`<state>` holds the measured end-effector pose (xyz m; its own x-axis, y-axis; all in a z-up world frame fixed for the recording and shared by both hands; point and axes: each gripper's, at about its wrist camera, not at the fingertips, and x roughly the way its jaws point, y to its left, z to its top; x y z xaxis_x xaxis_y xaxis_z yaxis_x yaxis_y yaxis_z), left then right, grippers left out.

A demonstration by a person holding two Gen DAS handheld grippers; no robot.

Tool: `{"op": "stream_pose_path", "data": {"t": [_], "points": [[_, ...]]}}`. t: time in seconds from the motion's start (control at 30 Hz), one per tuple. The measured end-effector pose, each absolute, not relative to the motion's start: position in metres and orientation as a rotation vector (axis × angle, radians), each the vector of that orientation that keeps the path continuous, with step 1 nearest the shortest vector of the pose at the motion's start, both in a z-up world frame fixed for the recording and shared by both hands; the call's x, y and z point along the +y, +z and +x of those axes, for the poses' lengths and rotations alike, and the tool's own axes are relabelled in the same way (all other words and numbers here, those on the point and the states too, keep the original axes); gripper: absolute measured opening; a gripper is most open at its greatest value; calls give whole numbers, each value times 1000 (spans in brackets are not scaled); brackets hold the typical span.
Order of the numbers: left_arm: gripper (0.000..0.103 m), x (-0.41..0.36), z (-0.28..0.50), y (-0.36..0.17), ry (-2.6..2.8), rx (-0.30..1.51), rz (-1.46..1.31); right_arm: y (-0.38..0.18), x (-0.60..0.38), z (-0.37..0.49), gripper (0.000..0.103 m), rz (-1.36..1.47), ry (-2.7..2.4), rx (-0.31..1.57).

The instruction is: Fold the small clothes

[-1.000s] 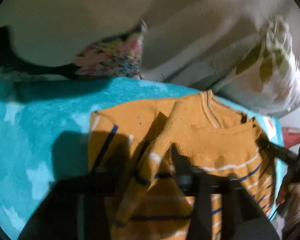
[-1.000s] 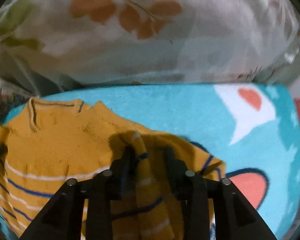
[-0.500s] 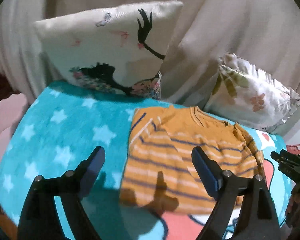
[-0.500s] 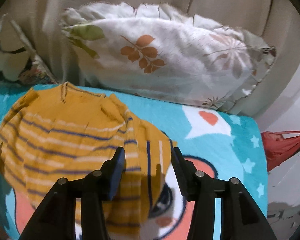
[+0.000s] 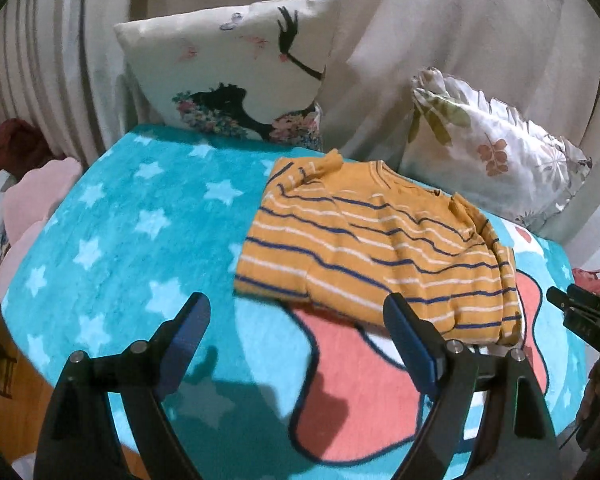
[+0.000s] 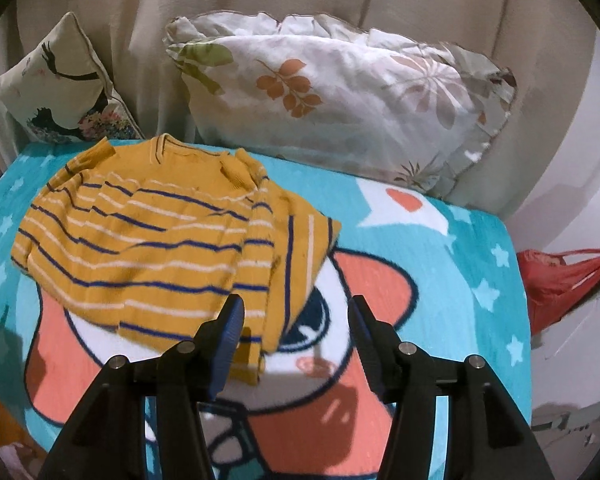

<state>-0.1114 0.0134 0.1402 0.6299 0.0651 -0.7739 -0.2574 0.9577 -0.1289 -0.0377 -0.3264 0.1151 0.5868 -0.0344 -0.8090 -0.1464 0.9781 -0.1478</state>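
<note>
The mustard striped sweater point(image 5: 372, 252) lies folded on the turquoise star blanket point(image 5: 140, 232), toward its far edge, just before two pillows: a crane-print one point(image 5: 236, 64) and a leaf-print one point(image 6: 340, 96). The left gripper point(image 5: 296, 320) has just opened wide and holds nothing. The right gripper point(image 6: 296, 320) has also been opening, its jaws apart, nothing between them.

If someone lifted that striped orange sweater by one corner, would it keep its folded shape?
Probably not. The sweater looks like soft knit, its edges already rumpled and drooping, so it would likely sag and unfold. It seems light and unlikely to slide on the fuzzy blanket.
</note>
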Motion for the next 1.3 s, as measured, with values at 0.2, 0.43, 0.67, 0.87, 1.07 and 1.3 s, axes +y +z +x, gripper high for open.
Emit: {"op": "stream_pose_path", "data": {"t": [0.2, 0.43, 0.67, 0.87, 1.07, 1.3], "points": [[87, 14, -134, 149, 239, 850, -195, 106, -338, -53, 61, -184, 56, 963], [90, 13, -148, 160, 317, 812, -131, 101, -341, -69, 63, -181, 52, 967], [96, 8, -155, 165, 327, 807, -127, 92, -352, -81, 68, -135, 63, 978], [96, 19, -149, 139, 315, 904, -200, 73, -359, -87, 68, -80, 73, 1030], [96, 42, -125, 113, 286, 953, -240, 73, -354, -86, 68, -80, 51, 1039], [96, 88, -79, 79, 209, 1016, -338, 80, -314, -66, 68, -46, 91, 1046]]}}
